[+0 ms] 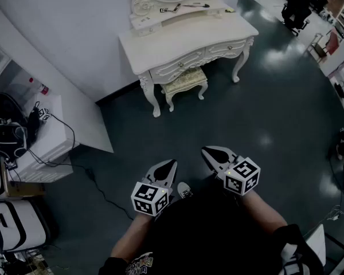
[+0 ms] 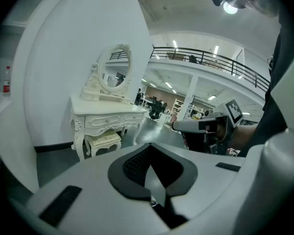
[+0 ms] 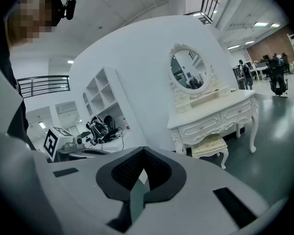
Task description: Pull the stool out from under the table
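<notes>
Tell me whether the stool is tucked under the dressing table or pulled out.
Tucked in. The stool stands upright between the front legs of the table, its seat partly beneath it, as the head view and both gripper views show.

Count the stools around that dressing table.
1: the cushioned stool sits partly under the white dressing table, between its front legs. No other stool shows, though the table's far side is hidden.

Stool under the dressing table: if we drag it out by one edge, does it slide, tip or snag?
Probably slides: the stool stands on a smooth, glossy floor. Likely light, being small with thin curved legs, so a high pull could tip it. It sits between the legs of the table, so a skewed pull might snag.
</notes>
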`<move>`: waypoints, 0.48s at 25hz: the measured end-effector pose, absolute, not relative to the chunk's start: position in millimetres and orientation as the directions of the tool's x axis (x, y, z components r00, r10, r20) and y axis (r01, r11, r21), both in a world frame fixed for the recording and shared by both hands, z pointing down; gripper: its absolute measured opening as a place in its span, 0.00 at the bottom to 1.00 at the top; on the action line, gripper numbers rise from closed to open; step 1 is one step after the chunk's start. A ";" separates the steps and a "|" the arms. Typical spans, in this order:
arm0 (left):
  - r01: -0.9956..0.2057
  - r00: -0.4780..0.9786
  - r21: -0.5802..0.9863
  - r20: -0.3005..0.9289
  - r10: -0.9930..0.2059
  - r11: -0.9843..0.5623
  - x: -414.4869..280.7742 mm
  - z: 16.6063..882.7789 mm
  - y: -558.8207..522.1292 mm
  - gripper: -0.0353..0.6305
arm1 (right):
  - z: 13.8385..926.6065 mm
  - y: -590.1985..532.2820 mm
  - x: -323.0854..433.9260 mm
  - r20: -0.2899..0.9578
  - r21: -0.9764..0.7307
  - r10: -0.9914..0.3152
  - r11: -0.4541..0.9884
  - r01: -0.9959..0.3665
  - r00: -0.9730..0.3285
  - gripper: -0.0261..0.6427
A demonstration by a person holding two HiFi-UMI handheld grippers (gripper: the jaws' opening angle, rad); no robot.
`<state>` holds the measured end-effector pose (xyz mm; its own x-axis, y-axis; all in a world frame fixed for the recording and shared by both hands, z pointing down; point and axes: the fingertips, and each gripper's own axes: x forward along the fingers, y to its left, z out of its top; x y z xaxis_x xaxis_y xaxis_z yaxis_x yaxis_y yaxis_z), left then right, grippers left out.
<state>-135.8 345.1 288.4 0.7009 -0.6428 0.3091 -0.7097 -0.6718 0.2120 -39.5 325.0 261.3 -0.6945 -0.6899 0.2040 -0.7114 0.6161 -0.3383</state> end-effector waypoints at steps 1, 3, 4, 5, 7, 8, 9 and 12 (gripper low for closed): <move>-0.709 0.701 0.210 0.309 -0.643 -0.673 -136.0 288.2 345.4 0.06 | 261.1 325.1 -40.4 0.204 -0.337 -0.689 0.617 -0.711 -0.695 0.08; -0.709 0.702 0.207 0.308 -0.642 -0.674 -136.5 288.1 345.7 0.06 | 261.1 325.4 -42.1 0.204 -0.335 -0.688 0.619 -0.710 -0.696 0.08; -0.708 0.702 0.207 0.308 -0.642 -0.675 -136.7 288.3 345.8 0.06 | 261.3 325.8 -42.6 0.205 -0.335 -0.687 0.620 -0.710 -0.697 0.08; -0.708 0.702 0.207 0.309 -0.642 -0.675 -136.9 288.6 345.8 0.06 | 261.6 326.2 -42.9 0.205 -0.334 -0.687 0.621 -0.709 -0.697 0.08; -0.708 0.703 0.209 0.310 -0.641 -0.675 -137.3 289.1 345.7 0.06 | 262.2 326.6 -43.2 0.206 -0.335 -0.687 0.619 -0.710 -0.696 0.08; -0.707 0.703 0.209 0.310 -0.640 -0.676 -137.4 289.4 345.7 0.06 | 262.3 326.8 -43.3 0.207 -0.335 -0.688 0.618 -0.711 -0.695 0.08; -0.706 0.704 0.209 0.310 -0.639 -0.677 -137.5 289.7 345.9 0.06 | 262.5 327.0 -43.4 0.207 -0.336 -0.689 0.617 -0.712 -0.694 0.08; -0.704 0.706 0.209 0.312 -0.636 -0.679 -137.1 290.7 346.9 0.06 | 262.1 327.8 -42.4 0.195 -0.348 -0.693 0.613 -0.710 -0.694 0.08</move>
